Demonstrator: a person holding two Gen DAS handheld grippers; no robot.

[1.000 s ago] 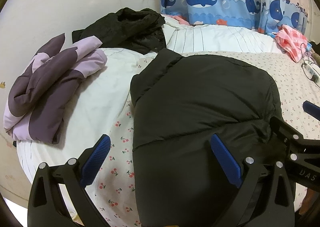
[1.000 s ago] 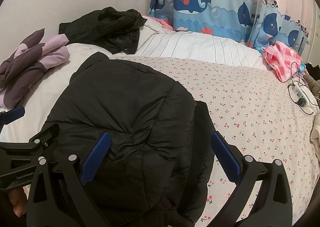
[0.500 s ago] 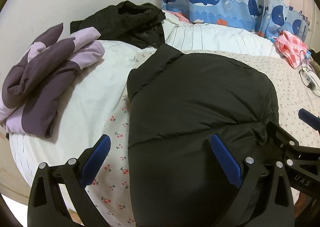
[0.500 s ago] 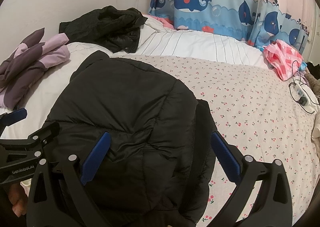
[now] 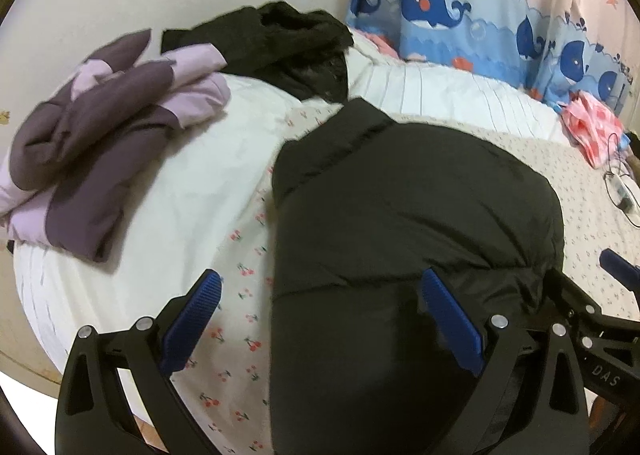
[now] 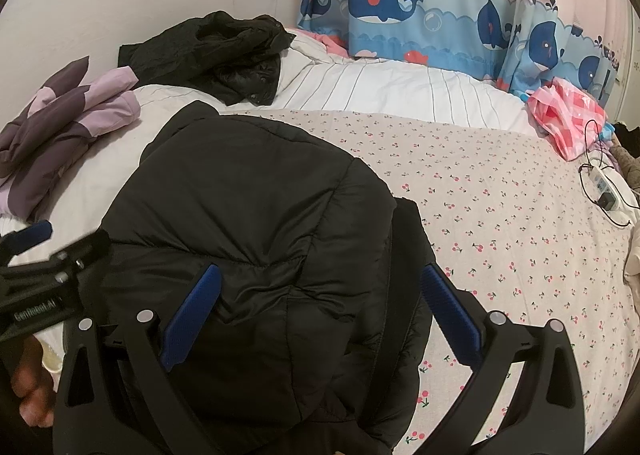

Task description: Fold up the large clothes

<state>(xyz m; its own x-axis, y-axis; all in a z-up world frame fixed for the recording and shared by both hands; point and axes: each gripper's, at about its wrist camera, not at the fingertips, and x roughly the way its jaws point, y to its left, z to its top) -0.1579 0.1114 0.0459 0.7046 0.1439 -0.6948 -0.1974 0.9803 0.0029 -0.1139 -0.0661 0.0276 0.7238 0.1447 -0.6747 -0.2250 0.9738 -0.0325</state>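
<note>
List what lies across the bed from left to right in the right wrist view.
Purple jacket → crumpled black garment → black puffer jacket → pink checked cloth → power strip.

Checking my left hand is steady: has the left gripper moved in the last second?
Yes. In the left wrist view the whale curtain and purple jacket slid rightward, so the open left gripper swung left over the black puffer jacket.

Home bedrm: bed (image 6: 500, 215) w/ cherry sheet, whale curtain (image 6: 420, 3).

I see the puffer jacket (image 6: 248, 215) on the bed (image 6: 500, 215); folded jacket (image 6: 60, 135) left; crumpled jacket (image 6: 216, 51) behind.
</note>
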